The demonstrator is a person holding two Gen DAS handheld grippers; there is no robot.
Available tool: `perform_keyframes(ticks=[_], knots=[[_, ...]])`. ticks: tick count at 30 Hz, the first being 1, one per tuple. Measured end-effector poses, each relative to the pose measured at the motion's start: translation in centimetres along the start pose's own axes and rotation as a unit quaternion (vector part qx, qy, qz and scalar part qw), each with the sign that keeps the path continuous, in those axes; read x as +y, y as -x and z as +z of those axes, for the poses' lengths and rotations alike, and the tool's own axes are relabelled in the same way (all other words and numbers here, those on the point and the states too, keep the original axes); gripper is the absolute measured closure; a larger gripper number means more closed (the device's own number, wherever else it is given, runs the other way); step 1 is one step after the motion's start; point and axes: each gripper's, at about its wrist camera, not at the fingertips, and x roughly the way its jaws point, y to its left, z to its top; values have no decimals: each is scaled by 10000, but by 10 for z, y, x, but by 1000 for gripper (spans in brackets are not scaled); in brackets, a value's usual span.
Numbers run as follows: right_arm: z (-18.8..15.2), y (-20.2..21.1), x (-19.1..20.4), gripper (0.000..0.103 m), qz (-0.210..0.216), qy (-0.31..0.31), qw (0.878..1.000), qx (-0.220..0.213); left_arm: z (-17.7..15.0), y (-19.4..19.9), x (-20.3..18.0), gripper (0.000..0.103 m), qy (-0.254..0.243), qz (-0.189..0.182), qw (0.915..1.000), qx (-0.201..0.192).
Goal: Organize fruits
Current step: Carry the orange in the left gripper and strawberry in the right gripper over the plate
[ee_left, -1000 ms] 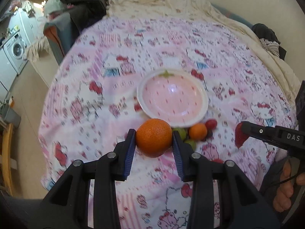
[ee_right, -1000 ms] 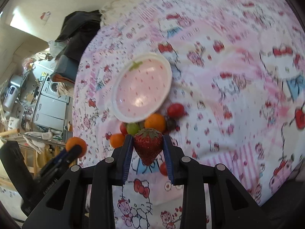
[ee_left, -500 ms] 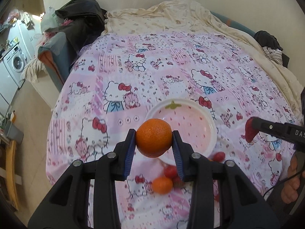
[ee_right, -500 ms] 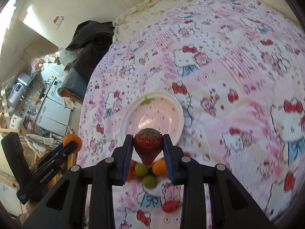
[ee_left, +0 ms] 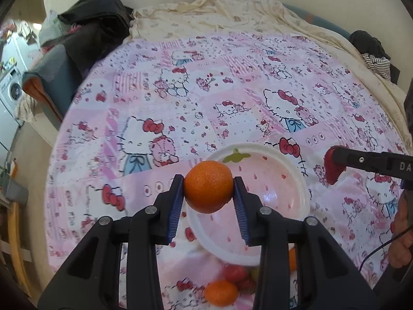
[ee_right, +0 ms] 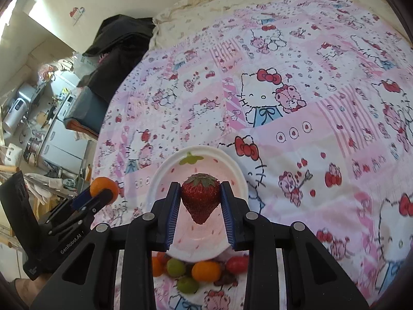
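Jaws: left gripper (ee_left: 208, 188) pinching orange (ee_left: 208, 186); right gripper (ee_right: 200, 201) pinching strawberry (ee_right: 200, 197); both held above plate (ee_right: 233, 168); plate bare, nothing deposited; loose fruits (ee_right: 206, 270) on bedspread (ee_right: 296, 129) beside near rim, unsorted.

An orange mandarin (ee_left: 208, 186) and a red, green-capped strawberry (ee_right: 200, 196) hang above a white-rimmed pink plate (ee_right: 165, 173) dotted red, on a pink cartoon-cat patchwork bedspread (ee_right: 296, 108).
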Motion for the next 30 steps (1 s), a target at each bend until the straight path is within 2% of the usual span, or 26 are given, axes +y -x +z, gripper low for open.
perform_keyframes(ticks=[3,8,16,30], knots=[[7,-19,-9,70,-31,-112,9998,164,2,-18,0,69,62,-91,9998,152],[12,-53,-18,70,-164,-138,9987,466,2,-46,-7,69,-162,-65,9995,269],[13,-87,-18,70,-212,0,9969,762,-7,-84,-3,69,-261,-110,9987,425],[11,-108,-13,68,-285,110,9949,957,-6,-95,2,67,-206,-96,9991,350]])
